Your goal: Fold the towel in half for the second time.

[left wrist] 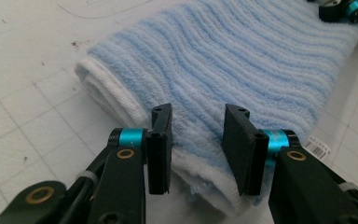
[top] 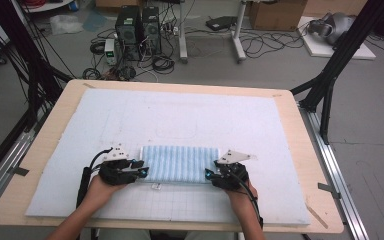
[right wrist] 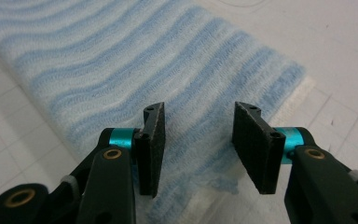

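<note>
High view: a folded blue-and-white striped towel lies flat on the white gridded mat, near the mat's front edge and about midway across; its long axis runs left to right, parallel to that front edge, while its stripes run front to back; the left gripper sits at the towel's left short end and the right gripper at its right short end, each held in a hand that comes in from below; a small label lies just beside the front edge. Left gripper view: the black jaws stand apart over the towel's white-hemmed corner, pads not pressing the cloth. Right gripper view: the jaws likewise stand apart above the towel's edge, gripping nothing. Behind the towel the mat is bare well back to its far edge, with open room also to the left and right; the wooden table rims the mat on all sides.
</note>
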